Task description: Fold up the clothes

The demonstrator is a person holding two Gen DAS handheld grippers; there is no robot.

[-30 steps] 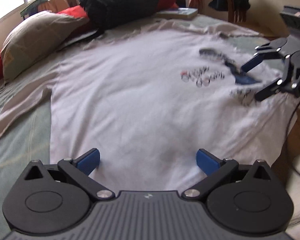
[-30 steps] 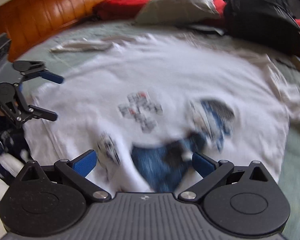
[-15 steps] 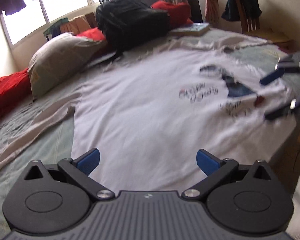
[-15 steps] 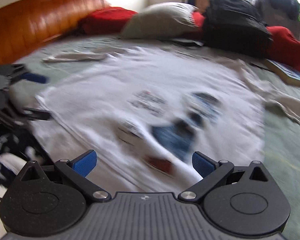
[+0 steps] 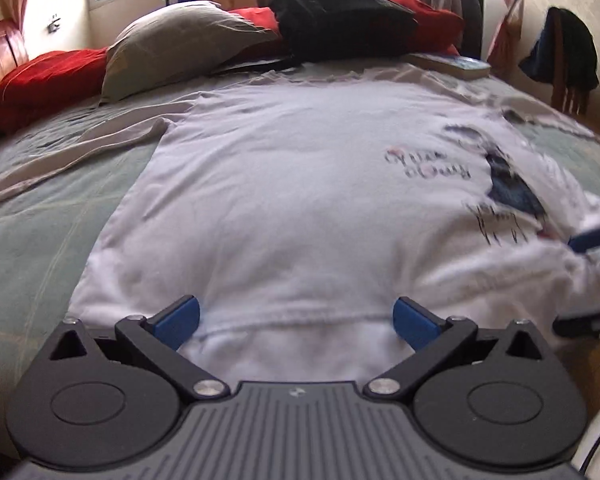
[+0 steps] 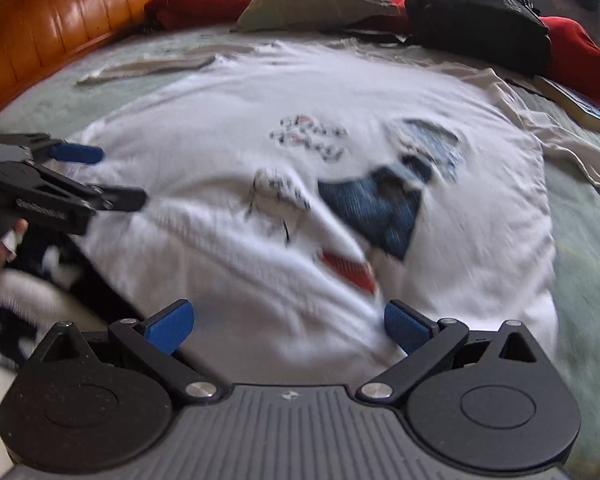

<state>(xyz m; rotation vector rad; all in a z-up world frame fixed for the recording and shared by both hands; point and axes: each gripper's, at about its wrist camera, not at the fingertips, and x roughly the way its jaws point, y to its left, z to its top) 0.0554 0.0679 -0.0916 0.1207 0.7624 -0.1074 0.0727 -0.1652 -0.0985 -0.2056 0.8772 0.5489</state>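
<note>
The white T-shirt (image 5: 284, 184) lies spread print-up on the green bedspread (image 5: 40, 216), its hem at the near edge. The left gripper (image 5: 296, 316) and the right gripper (image 6: 288, 320) both hover over that hem with jaws wide apart, holding nothing. A good grasp likely pinches both hem corners evenly — level, symmetric — before folding toward the pillow (image 5: 180, 40).

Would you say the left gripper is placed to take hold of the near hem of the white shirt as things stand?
Probably yes. The left gripper is open, with the hem of the white shirt lying flat between its fingers and nothing on top of it. The right gripper is off to the side, clear of that stretch.
</note>
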